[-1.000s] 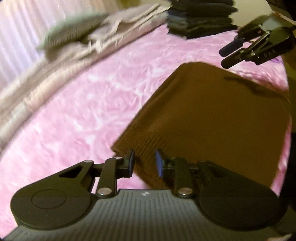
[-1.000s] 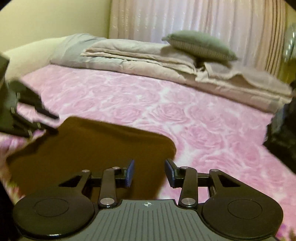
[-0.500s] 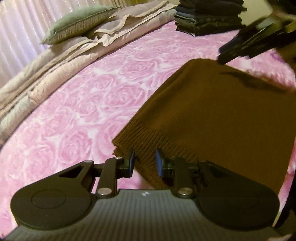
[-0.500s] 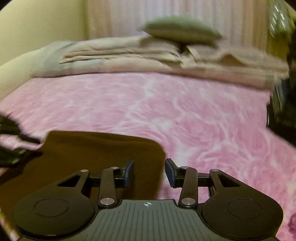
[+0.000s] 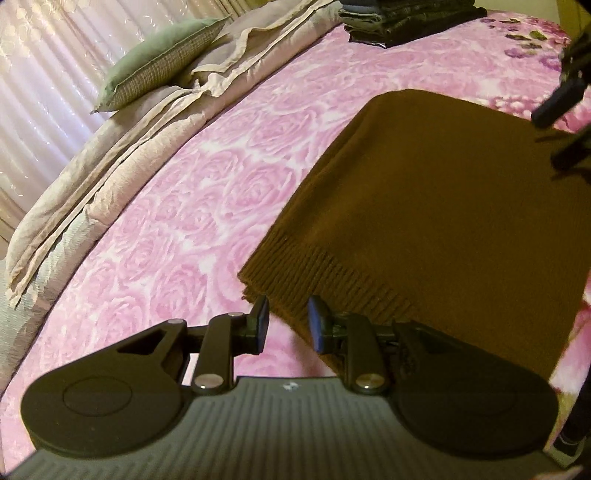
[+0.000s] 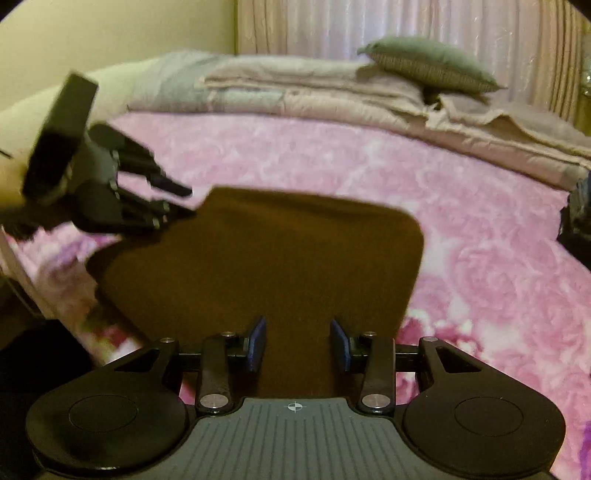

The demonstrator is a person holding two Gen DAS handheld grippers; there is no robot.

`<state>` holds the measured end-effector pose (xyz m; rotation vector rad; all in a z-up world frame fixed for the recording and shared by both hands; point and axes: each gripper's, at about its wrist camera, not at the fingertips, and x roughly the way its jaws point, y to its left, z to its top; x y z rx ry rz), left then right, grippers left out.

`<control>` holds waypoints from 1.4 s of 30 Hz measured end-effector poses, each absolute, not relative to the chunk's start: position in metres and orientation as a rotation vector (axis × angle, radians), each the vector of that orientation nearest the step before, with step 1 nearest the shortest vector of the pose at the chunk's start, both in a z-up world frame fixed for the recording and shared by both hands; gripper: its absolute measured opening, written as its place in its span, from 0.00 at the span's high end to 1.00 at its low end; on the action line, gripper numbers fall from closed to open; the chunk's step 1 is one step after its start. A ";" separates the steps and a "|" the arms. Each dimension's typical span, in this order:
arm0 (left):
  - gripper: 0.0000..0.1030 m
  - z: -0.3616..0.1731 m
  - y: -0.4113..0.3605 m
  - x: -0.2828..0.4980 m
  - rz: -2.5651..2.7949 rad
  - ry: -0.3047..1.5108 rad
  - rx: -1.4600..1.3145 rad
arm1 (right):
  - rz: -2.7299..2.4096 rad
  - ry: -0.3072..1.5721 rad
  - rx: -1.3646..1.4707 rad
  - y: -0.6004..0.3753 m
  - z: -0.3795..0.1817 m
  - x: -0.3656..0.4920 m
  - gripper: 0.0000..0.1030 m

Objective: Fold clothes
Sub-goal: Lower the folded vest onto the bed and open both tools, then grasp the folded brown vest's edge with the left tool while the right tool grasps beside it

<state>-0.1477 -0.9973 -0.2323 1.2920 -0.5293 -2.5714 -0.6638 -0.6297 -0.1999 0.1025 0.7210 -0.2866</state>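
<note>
A brown knitted sweater (image 5: 436, 206), folded into a rectangle, lies on the pink rose bedspread (image 5: 207, 192). My left gripper (image 5: 288, 324) hovers at the near corner of its ribbed hem, open by a narrow gap with nothing pinched. The right gripper (image 5: 548, 140) shows at the right edge, over the sweater's far side. In the right wrist view my right gripper (image 6: 298, 343) stands open above the sweater (image 6: 277, 258), its near edge running under the fingers. The left gripper (image 6: 190, 202) points at the sweater's far left corner.
A folded beige duvet (image 5: 122, 147) with a green pillow (image 5: 162, 62) lies along the far side of the bed by the curtain. A dark stack of folded clothes (image 5: 406, 18) sits at the top end. The bed's edge (image 6: 44, 288) drops off at the lower left.
My right gripper has swung sideways, so the sweater now lies centred under its fingers, and it has slid to the right edge of the left view. The left gripper turned a little.
</note>
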 end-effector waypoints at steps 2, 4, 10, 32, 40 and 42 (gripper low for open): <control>0.80 -0.230 -0.995 -0.145 -2.565 -0.541 1.284 | -0.292 0.701 0.077 -0.624 -0.193 -0.670 0.39; 0.71 -0.225 -0.991 -0.140 -2.563 -0.562 1.259 | -0.309 0.685 0.042 -0.620 -0.187 -0.672 0.18; 0.66 -0.212 -0.971 -0.121 -2.557 -0.706 1.229 | -0.294 0.704 -0.116 -0.597 -0.183 -0.687 0.18; 0.39 -0.209 -0.927 -0.071 -2.693 -1.019 1.069 | -0.249 0.797 -0.530 -0.556 -0.229 -0.680 0.00; 0.24 -0.249 -0.870 -0.045 -2.688 -1.509 1.041 | -0.185 0.855 -0.746 -0.545 -0.261 -0.669 0.28; 0.25 -0.264 -0.866 -0.049 -2.638 -1.577 1.081 | -0.175 0.866 -0.786 -0.546 -0.270 -0.667 0.28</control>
